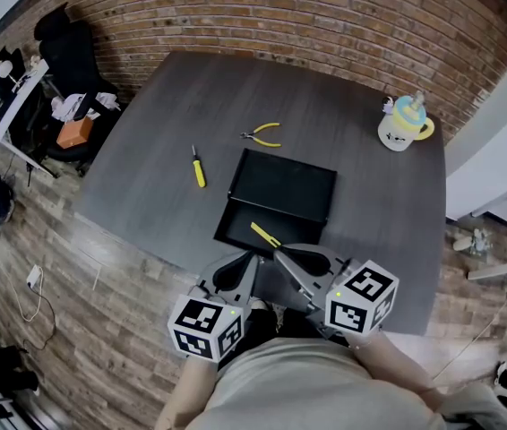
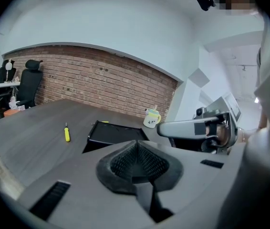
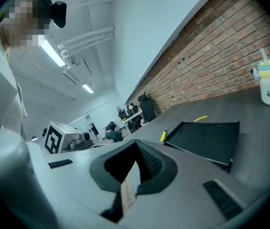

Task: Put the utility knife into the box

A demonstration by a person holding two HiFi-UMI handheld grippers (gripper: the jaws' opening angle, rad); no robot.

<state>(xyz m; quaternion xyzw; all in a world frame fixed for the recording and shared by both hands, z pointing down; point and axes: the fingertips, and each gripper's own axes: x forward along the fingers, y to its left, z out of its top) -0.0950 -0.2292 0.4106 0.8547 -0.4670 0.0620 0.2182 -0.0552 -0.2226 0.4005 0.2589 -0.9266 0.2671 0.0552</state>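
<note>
On the dark grey counter, in the head view, the flat black box sits just ahead of both grippers. The thin yellow utility knife lies on the near, low part of the box, so it looks to be in it already. It lies slanted, with its near end pointing at the right gripper. That one is a bit nearer than the left gripper.

From the left gripper view, the jaws are pressed together with nothing between them. The box is ahead and a little left. I cannot see the knife here.

From the right gripper view, the jaws are pressed together too, and empty. The box is ahead to the right, and the knife is hidden here as well.
</note>
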